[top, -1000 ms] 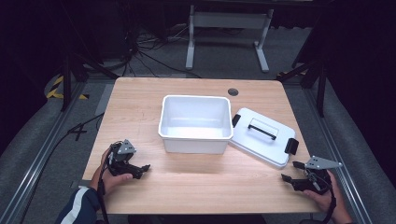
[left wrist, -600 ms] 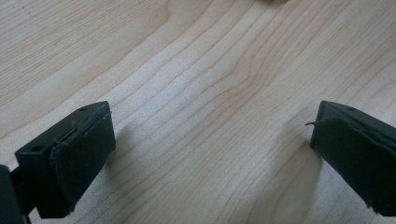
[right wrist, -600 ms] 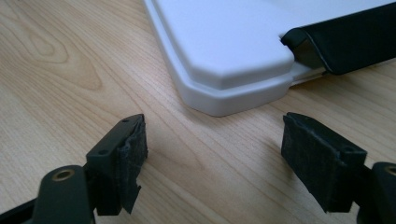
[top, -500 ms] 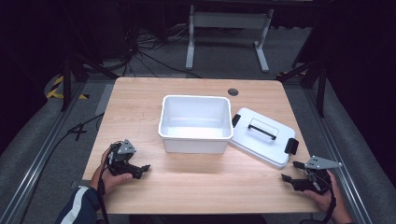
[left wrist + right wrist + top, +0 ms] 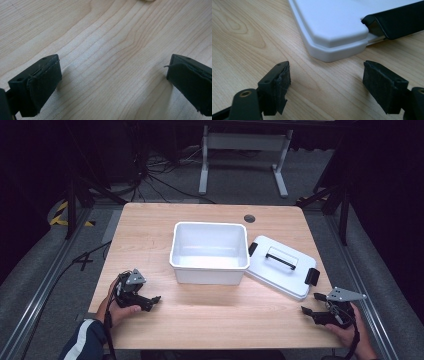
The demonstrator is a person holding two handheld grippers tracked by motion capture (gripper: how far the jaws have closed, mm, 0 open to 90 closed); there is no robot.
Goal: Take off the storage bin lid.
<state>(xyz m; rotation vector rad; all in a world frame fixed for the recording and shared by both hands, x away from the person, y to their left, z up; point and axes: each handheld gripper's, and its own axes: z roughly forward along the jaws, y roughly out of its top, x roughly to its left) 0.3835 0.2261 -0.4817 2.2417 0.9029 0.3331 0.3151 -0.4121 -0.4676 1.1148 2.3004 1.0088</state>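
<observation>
Lying just beyond right tongs [image 5: 325,86] | lid [image 5: 332,22] | tongs spread

A light wooden table [image 5: 150,225] with a small dark round hole [image 5: 249,218] near its far edge stands on a grey carpeted floor [image 5: 30,275]. Beyond it a white metal stand [image 5: 245,142] rests on two feet, with black cables [image 5: 150,177] strewn beside it. Yellow-and-black striped tape [image 5: 62,212] marks the floor at the left. The room behind lies in darkness; light falls from above onto the table.
</observation>
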